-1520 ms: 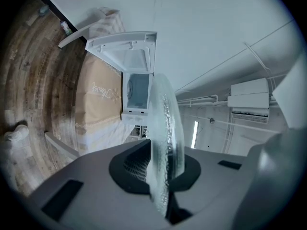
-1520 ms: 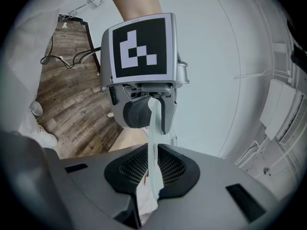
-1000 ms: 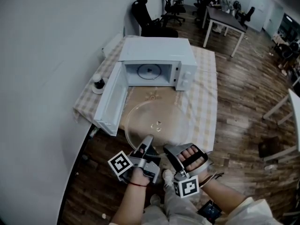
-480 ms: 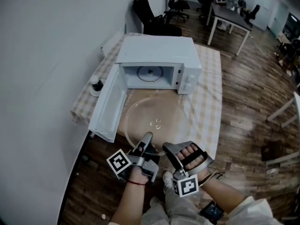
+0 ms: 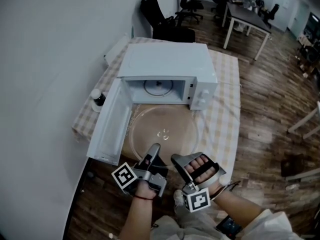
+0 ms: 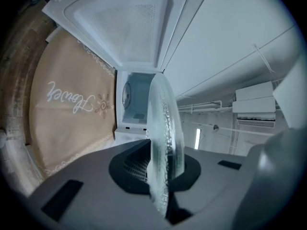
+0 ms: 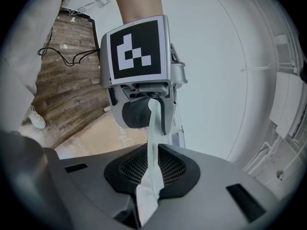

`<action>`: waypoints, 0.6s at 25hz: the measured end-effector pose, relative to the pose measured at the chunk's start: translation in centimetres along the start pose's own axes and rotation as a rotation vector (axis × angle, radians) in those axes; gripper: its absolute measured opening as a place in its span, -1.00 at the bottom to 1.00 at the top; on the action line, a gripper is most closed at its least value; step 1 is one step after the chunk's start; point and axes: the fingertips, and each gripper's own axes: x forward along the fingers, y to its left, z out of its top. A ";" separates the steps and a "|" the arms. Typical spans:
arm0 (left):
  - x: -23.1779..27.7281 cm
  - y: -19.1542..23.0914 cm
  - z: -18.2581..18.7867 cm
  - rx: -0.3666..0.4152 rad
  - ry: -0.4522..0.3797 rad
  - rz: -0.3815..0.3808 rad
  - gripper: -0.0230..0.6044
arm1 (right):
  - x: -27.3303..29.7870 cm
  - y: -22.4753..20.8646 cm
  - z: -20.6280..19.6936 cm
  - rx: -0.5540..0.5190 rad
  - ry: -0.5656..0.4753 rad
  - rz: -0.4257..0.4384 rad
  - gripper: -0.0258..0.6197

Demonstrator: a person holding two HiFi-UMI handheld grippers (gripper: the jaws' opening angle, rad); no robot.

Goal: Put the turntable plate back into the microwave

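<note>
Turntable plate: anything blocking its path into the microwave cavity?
Nothing visible. The microwave door is swung wide to the left; the open cavity shows only the roller ring. The turntable plate is just in front of the opening, gripped at its near rim by the left gripper and right gripper.

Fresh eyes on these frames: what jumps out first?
First is the big clear glass turntable plate, carried by its near rim with the left gripper and the right gripper both clamped on the edge. Just beyond it, the white microwave sits on a checked tablecloth. Its door is swung wide open to the left, and a roller ring shows inside.
</note>
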 end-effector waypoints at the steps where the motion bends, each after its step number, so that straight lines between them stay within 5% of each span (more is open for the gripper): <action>1: 0.3 0.2 0.2 0.002 0.000 0.001 -0.88 | 0.4 0.2 -0.3 0.001 -0.001 0.003 -0.72; 15: 6.0 4.0 4.6 0.025 0.074 -0.012 -0.88 | 7.7 1.1 -3.1 0.027 0.058 0.005 -0.70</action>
